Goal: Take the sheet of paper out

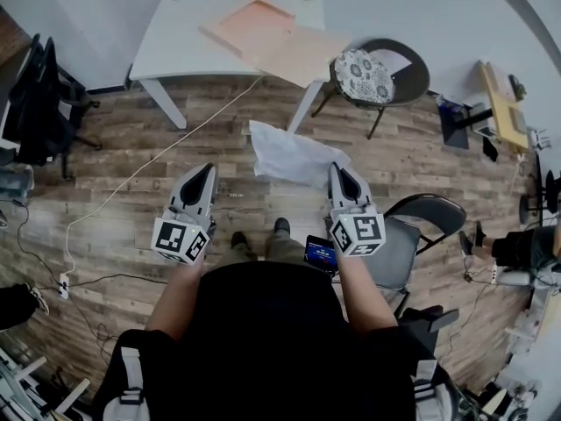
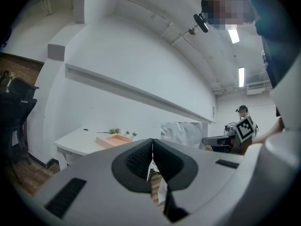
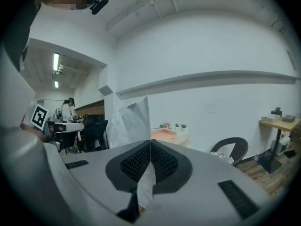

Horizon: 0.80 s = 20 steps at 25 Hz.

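Head view: the person stands on a wooden floor [image 1: 175,139] with a gripper in each hand, both held out in front at about the same height. The right gripper [image 1: 340,172] is clamped on one edge of the sheet of paper [image 1: 289,154]. The creased white sheet spreads out from the tips toward the left and hangs in the air above the floor, well apart from the white table [image 1: 180,33]. On that table lie a shallow pink tray [image 1: 254,23] and a flat tan board [image 1: 302,55] that juts past the table's edge. A chair with a patterned cushion [image 1: 386,73] stands just beside the table. The left gripper [image 1: 203,175] is beside the paper without touching it, and nothing shows at its tips.

Left gripper view: the two dark pads meet in a thin line, so the jaws are closed, and I can make out nothing gripped between them. Beyond them the paper [image 2: 181,133] hangs upright in the air, with the table [image 2: 80,140] and the tray [image 2: 115,139] farther off to its left.

Right gripper view: the jaws are pressed together on the paper [image 3: 131,124]. It stands up above the pads as a broad white sheet, and a small corner hangs below them. The tray [image 3: 167,134] and the chair [image 3: 230,149] show behind.
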Available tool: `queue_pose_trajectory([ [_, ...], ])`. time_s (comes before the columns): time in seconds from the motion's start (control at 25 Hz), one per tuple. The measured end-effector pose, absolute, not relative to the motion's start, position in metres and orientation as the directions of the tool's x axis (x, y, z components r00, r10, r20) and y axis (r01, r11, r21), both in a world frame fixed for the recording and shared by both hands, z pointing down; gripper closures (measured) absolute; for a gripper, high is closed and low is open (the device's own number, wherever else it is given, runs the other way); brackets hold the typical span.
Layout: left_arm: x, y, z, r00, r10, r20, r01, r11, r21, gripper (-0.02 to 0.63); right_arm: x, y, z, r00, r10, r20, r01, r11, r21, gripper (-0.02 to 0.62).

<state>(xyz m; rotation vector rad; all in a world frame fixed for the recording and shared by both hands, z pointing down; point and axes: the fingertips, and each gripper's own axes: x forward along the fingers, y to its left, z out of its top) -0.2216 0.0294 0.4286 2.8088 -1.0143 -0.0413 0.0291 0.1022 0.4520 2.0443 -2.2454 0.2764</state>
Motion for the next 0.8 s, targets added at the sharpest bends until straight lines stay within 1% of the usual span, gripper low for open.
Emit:
queue_pose_trajectory([
  [0.36, -0.242, 0.042, 0.443, 0.798, -0.601, 0.038, -0.598, -0.785, 0.159, 0.601, 0.002, 0.119, 0.453, -0.072, -0.979, 0.189, -0.995, 0.058, -0.079, 0.584],
  [0.64, -0.242, 0.045, 0.422, 0.772, -0.636, 0.013, -0.632, -0.764, 0.128, 0.602, 0.006, 0.117, 0.448, -0.114, -0.981, 0.156, -0.992, 0.103, -0.078, 0.584],
  [0.8, -0.227, 0.051, 0.417, 0.773, -0.635, 0.016, -0.632, -0.766, 0.122, 0.602, 0.019, 0.118, 0.441, -0.130, -0.984, 0.124, -0.990, 0.121, -0.077, 0.583],
])
